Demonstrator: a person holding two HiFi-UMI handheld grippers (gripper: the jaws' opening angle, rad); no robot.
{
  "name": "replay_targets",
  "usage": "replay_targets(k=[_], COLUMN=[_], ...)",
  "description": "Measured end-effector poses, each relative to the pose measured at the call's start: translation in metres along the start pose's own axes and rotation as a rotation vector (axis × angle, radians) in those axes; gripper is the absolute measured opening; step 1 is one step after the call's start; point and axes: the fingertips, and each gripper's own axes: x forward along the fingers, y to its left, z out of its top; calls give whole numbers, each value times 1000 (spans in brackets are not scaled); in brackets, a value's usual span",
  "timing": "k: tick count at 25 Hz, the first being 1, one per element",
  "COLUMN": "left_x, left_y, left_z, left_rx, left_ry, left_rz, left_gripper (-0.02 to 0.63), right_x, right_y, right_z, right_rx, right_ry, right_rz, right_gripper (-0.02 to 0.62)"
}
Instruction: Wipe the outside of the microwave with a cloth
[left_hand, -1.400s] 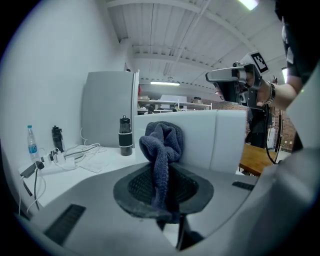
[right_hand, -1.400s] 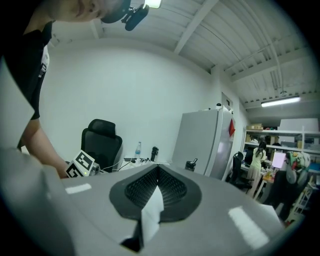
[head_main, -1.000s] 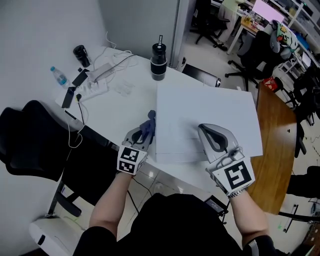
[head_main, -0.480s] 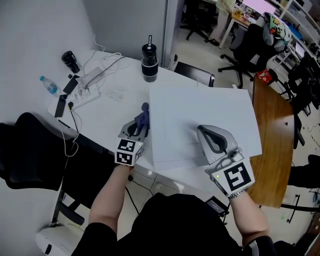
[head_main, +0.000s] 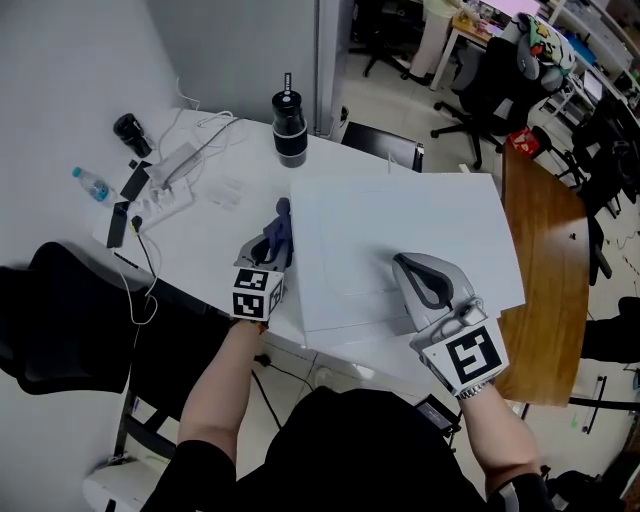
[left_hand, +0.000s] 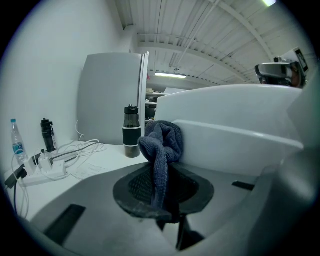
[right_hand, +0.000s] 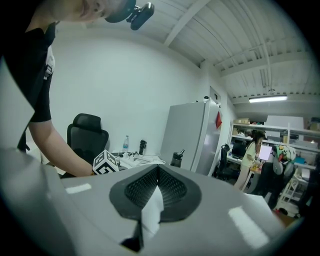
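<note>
— Between the left gripper's (left_hand: 162, 192) jaws a blue cloth (left_hand: 161, 142) is clamped, up against the microwave's (head_main: 400, 225) left side. Much done?
— Hard to judge; nothing looks wiped or dirty. The right gripper (head_main: 408, 265), jaws pressed together on nothing, sits over the top. White table (head_main: 215, 225), black flask (head_main: 289, 128), office chairs beyond.

left tool (head_main: 274, 240), right tool (head_main: 402, 264): grey | marker cubes (head_main: 463, 357): black-white | shirt (head_main: 360, 450): black

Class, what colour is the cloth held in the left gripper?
Dark blue cloth; clearest in the left gripper view.
</note>
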Motion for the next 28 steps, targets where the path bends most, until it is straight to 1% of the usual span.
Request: replay_targets(k=[7,14,21,28], left_x=[10,6,-21,-71], left_y=[12,16,10,-3], left_z=[5,16,31,55], left_rx=[-37,-72,-64,-48], left_ry=[17,-7,-50,-119], left_rz=[23,37,56,104], left_gripper=[64,64,64,64], right_x=[-10,-26,-39,-58], right_y=[-2,-8,-4,3], right_z=[-1,-1,-4,-7], right_rx=[7,15,24,37], right_ry=[-5,-6,2,-1], right_rz=[-30,-60,-53,-31], right_gripper=[2,2,2,2])
